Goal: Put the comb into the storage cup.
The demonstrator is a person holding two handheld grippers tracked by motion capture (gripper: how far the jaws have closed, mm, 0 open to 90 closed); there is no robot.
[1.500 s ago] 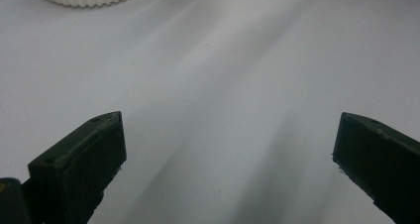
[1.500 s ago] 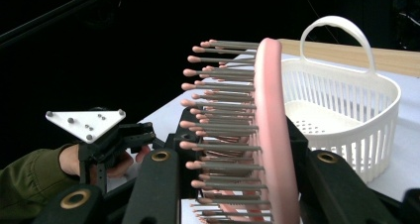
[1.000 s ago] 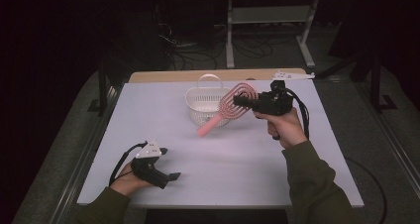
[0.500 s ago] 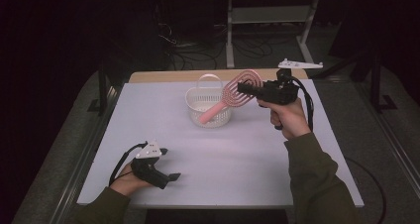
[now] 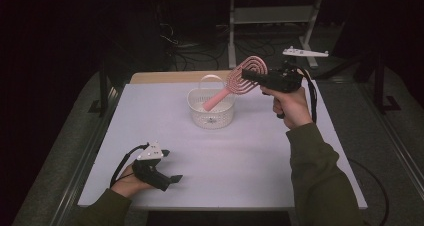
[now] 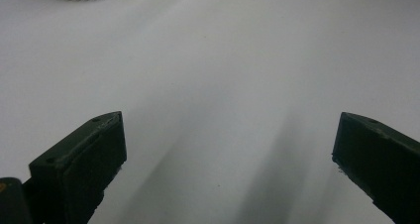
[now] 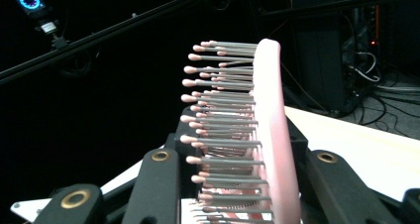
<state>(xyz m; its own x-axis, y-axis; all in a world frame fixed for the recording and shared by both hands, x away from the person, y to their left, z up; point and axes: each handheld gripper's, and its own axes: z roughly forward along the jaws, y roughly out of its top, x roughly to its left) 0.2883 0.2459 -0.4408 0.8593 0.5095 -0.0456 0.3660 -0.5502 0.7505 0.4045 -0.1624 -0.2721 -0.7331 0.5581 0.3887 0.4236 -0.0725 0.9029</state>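
As the right gripper (image 5: 250,76) lifts from a second ago, the pink hairbrush (image 5: 235,84) clamped in it hangs handle-down over the white basket (image 5: 211,107); drop likely next. Left gripper (image 6: 225,149): jaws wide, empty, on the table (image 6: 223,75). Right gripper view: bristles between shut jaws.

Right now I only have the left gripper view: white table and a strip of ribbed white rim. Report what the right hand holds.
Observer: The right tongs are shut on the head of a pink hairbrush, held up off the table.
Operator: Say where its handle points.
Observer: It slants down toward a white basket. In the high view its end lies over the basket's opening, but I cannot tell whether it touches.
Operator: Place my own tongs.
Observer: The left tongs sit by the table's near left corner, well apart from the basket.
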